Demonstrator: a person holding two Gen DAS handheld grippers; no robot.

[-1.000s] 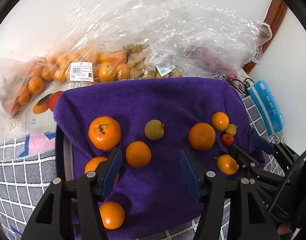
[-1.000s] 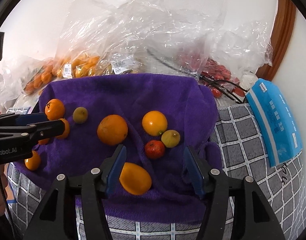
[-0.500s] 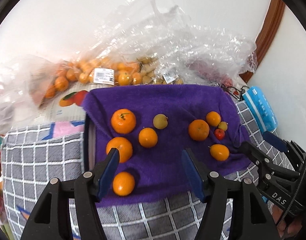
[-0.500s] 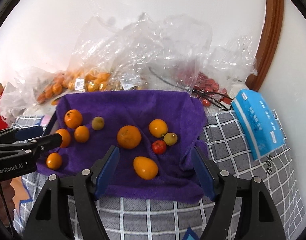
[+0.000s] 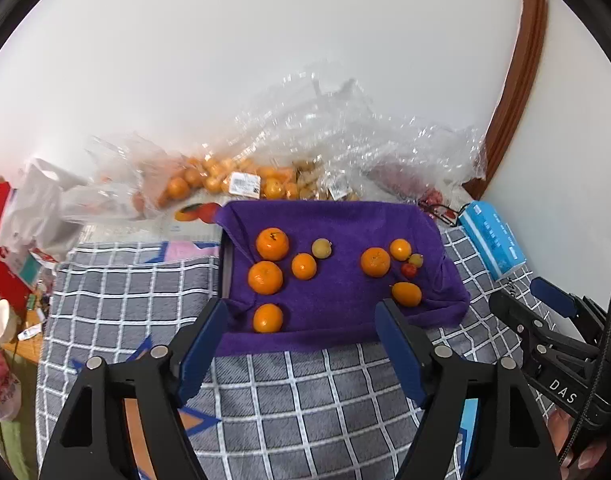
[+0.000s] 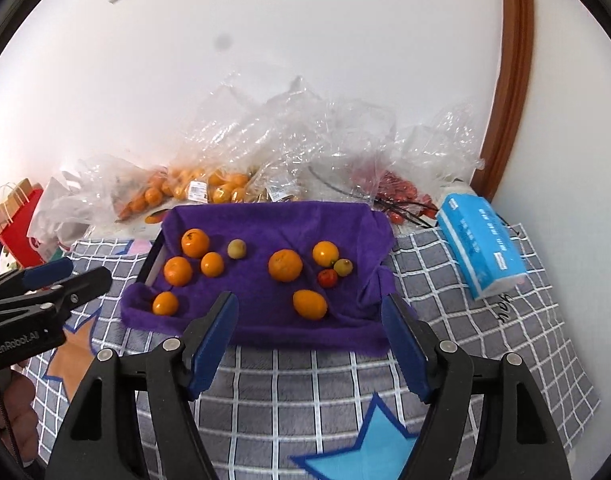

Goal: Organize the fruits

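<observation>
Bagged fruit point(image 5: 209, 184) blurred — tray point(image 6: 155, 258) mostly hidden under towel point(image 6: 265, 312).

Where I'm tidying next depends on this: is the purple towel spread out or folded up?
Spread out. The purple towel lies open over a tray, loose fruit scattered across it, edges draping down.

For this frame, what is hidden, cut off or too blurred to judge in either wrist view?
- Tray under the purple towel: only its left rim shows in both views.
- Bagged fruit behind: crinkled plastic blurs it, no count possible.
- Price labels: too small to read.
- Small red fruit: type unclear in either view.
- Red paper bag: cut by the fisheye edge.
</observation>
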